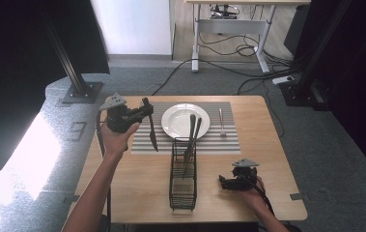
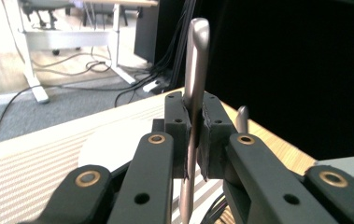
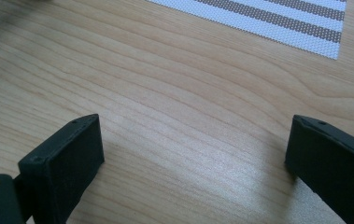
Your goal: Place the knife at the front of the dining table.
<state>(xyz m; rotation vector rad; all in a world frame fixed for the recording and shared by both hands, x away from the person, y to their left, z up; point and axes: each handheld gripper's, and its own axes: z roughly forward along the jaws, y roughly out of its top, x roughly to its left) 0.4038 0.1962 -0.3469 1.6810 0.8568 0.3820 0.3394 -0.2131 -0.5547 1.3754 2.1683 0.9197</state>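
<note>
Two grippers are mine. My left gripper (image 1: 144,112), raised above the left edge of the striped placemat (image 1: 219,141), has its jaws clamped on a metal utensil (image 1: 152,136), probably a knife, gripped partway along its length so one end hangs toward the mat. In the left gripper view the handle (image 2: 197,70) rises straight between my pads. It looks stiff, thin, fairly light and smooth, so I judge it could swivel or slip in a narrow pinch; holding nearer its middle should steady it. My right gripper (image 1: 226,182) rests low on the wooden table (image 1: 137,183), jaws wide apart, holding nothing. Nearby stand a white plate (image 1: 173,121), a fork (image 1: 222,121) and a wire caddy (image 1: 183,181) with more cutlery.
</note>
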